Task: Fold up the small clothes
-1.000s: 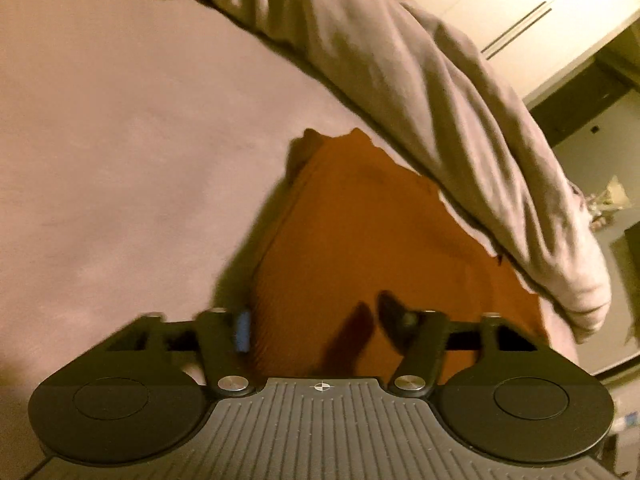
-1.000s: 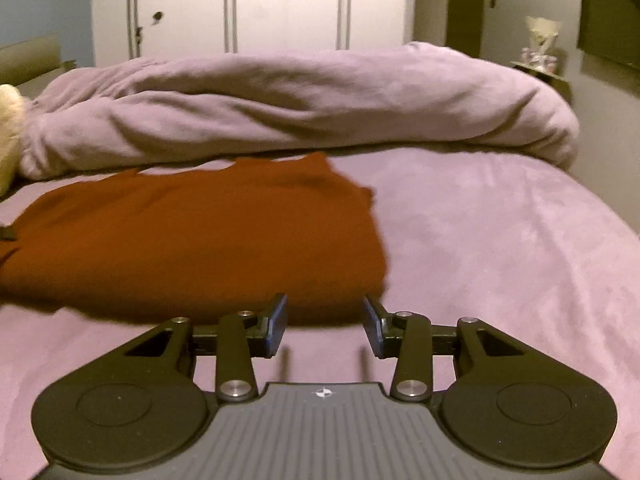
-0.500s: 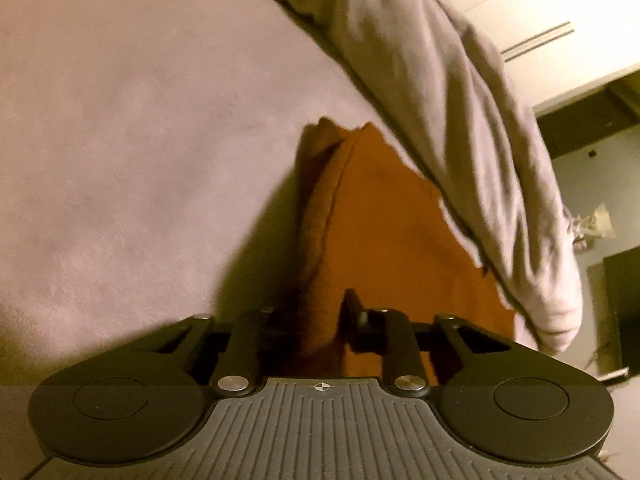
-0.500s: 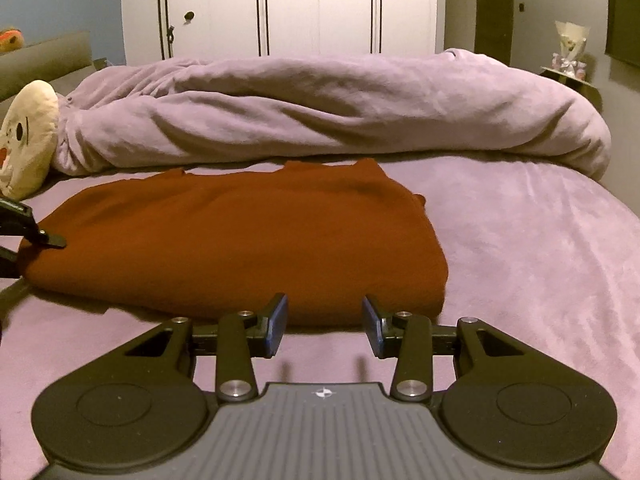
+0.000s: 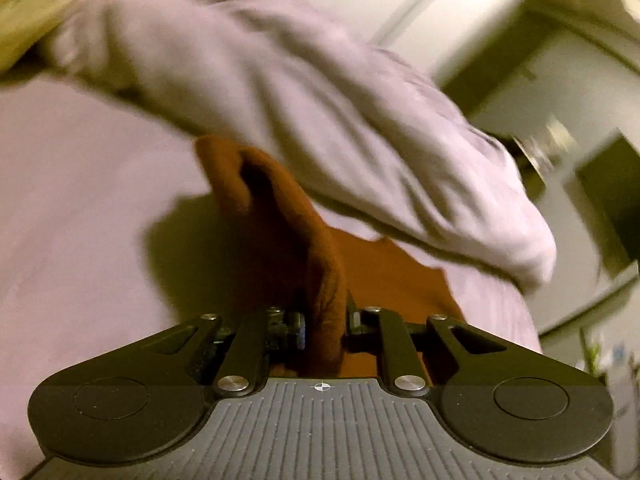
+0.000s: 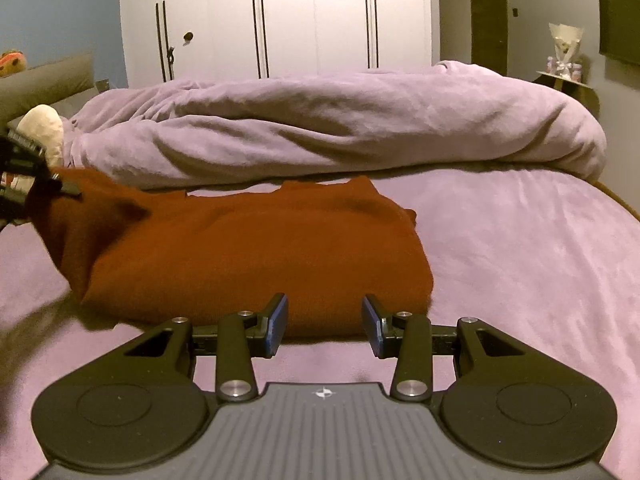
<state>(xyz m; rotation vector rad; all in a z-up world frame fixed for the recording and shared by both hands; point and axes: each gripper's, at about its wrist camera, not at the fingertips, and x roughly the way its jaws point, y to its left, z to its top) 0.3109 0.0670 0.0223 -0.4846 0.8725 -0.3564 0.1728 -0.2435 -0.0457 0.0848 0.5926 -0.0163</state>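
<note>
A rust-brown garment [image 6: 260,248] lies folded lengthwise on the lilac bed sheet [image 6: 520,260]. In the left wrist view my left gripper [image 5: 324,326] has its jaws closing, and its pads pinch a raised fold of the garment [image 5: 320,272]. The right wrist view shows that gripper [image 6: 60,184] at the far left, holding the garment's left end up off the bed. My right gripper [image 6: 324,322] is open with nothing between its fingers. It hovers just short of the garment's near edge, toward its right end.
A rolled lilac duvet [image 6: 340,120] lies across the bed just behind the garment. A cream plush cushion [image 6: 42,128] sits at the far left by the headboard. White wardrobe doors [image 6: 280,16] stand beyond. Bare sheet stretches to the right of the garment.
The left gripper went from open to closed on the garment's left end and rose, lifting that end off the bed. The right gripper stayed put, still open.
</note>
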